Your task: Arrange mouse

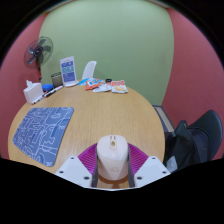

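1. Nearest of all: the gripper (pixel 113 168), its two fingers with magenta pads (pixel 88 157) clenched on a pale mouse (pixel 113 158). Both pads press the mouse's flanks, with no gap showing at either side.
2. Mouse points lengthwise away along the fingers, scroll wheel at its far end. It sits at the near edge of a round wooden surface (pixel 100 118) (whether it rests on the wood or is lifted off it, I cannot tell).
3. Left of the fingers and just beyond them, a blue-grey patterned mouse mat (pixel 42 130) lies flat on the surface, slightly skewed to the edge.
4. Far side of the surface: an upright blue-and-white card stand (pixel 68 70), a white curved object (pixel 90 71) beside it, and a scatter of orange-and-white packets (pixel 107 87) near those.
5. At the far left edge, a small white box (pixel 36 93) (contents unreadable) with a blue item (pixel 51 88) just beside it.
6. Behind that, off the surface, a dark standing fan (pixel 39 53).
7. To the right of the surface, a dark chair (pixel 196 140).
8. Walls behind: green panel in the middle, pinkish red to either side.
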`<state>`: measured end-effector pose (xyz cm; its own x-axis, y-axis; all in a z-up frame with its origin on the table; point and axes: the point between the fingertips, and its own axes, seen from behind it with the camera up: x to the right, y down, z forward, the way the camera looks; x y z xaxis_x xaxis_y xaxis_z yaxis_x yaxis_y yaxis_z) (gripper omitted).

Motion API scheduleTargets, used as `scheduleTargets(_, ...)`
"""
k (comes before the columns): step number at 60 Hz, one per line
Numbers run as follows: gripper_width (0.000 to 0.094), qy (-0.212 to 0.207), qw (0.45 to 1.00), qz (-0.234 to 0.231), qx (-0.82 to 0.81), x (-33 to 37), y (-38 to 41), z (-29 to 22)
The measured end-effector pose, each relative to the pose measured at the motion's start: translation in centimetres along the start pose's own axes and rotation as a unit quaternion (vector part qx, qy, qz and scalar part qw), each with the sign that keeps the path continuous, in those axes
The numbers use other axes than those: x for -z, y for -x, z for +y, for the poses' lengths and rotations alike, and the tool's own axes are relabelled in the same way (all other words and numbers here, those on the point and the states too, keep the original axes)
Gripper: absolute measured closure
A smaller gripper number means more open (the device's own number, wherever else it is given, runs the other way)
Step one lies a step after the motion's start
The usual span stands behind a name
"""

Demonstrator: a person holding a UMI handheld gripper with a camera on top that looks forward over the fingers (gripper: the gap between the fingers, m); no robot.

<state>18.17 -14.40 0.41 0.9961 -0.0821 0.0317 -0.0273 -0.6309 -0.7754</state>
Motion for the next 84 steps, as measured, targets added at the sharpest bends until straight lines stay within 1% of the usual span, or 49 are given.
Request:
scheduleTargets(4, 0.0535, -0.009, 1.000, 0.015, -0.011, 1.0, -0.3, -1.5)
scheduleTargets(8, 0.0534, -0.033, 0.999, 0.039, -0.020, 2.5, -0.9, -4.8)
scheduleTargets(12, 0.0534, -0.071, 0.995, 0.059, -0.036, 4.8, -1.0, -9.3)
scheduleTargets(16, 0.0534, -0.116, 0.990, 0.069, -0.048, 7.5, 0.2, -14.9)
scheduleTargets(19, 0.0535, -0.151, 0.985, 0.067, -0.051, 9.6, 2.2, -18.6)
scheduleTargets(23, 0.0536, -0.186, 0.980, 0.057, -0.042, 11.3, 6.0, -22.4)
scheduleTargets(25, 0.0535, -0.195, 0.979, 0.047, -0.040, 11.5, 8.4, -23.5)
scheduleTargets(28, 0.0537, -0.198, 0.979, 0.024, -0.040, 11.1, 12.3, -24.2)
scheduleTargets(30, 0.0537, -0.186, 0.982, 0.007, -0.037, 9.8, 15.3, -24.0)
scheduleTargets(32, 0.0538, -0.167, 0.985, -0.010, -0.036, 8.2, 18.0, -22.7)
scheduleTargets(34, 0.0538, -0.145, 0.989, -0.024, -0.035, 6.3, 20.6, -20.8)
scheduleTargets(36, 0.0538, -0.126, 0.991, -0.034, -0.033, 4.7, 23.1, -17.7)
scheduleTargets(38, 0.0538, -0.099, 0.994, -0.042, -0.025, 2.6, 24.8, -15.9)
scheduleTargets(41, 0.0538, -0.065, 0.997, -0.049, -0.017, 0.2, 26.8, -12.6)
scheduleTargets(47, 0.0519, -0.013, 0.998, -0.053, -0.015, -3.0, 29.2, -7.1)
scheduleTargets(54, 0.0436, 0.013, 0.999, -0.051, -0.012, -4.8, 30.0, -4.1)
scheduleTargets(57, 0.0389, 0.007, 0.999, -0.045, -0.004, -4.7, 30.0, -4.1)
scheduleTargets(58, 0.0355, 0.008, 0.999, -0.041, 0.000, -4.6, 29.9, -4.1)
scheduleTargets(59, 0.0300, 0.008, 0.999, -0.039, 0.004, -4.4, 29.8, -4.2)
scheduleTargets(60, 0.0288, 0.008, 0.999, -0.038, 0.007, -4.0, 29.8, -4.4)
scheduleTargets(63, 0.0076, 0.003, 0.999, -0.037, 0.014, -2.9, 30.0, -4.9)
scheduleTargets(66, 0.0123, -0.001, 0.999, -0.033, 0.020, -1.1, 30.0, -5.6)
scheduleTargets(70, 0.0089, -0.011, 0.999, -0.022, 0.025, 2.0, 29.7, -7.0)
scheduleTargets(78, 0.0092, -0.035, 0.999, -0.019, 0.029, 9.3, 30.3, -9.2)
scheduleTargets(84, 0.0092, -0.052, 0.998, -0.018, 0.023, 15.0, 30.7, -9.9)
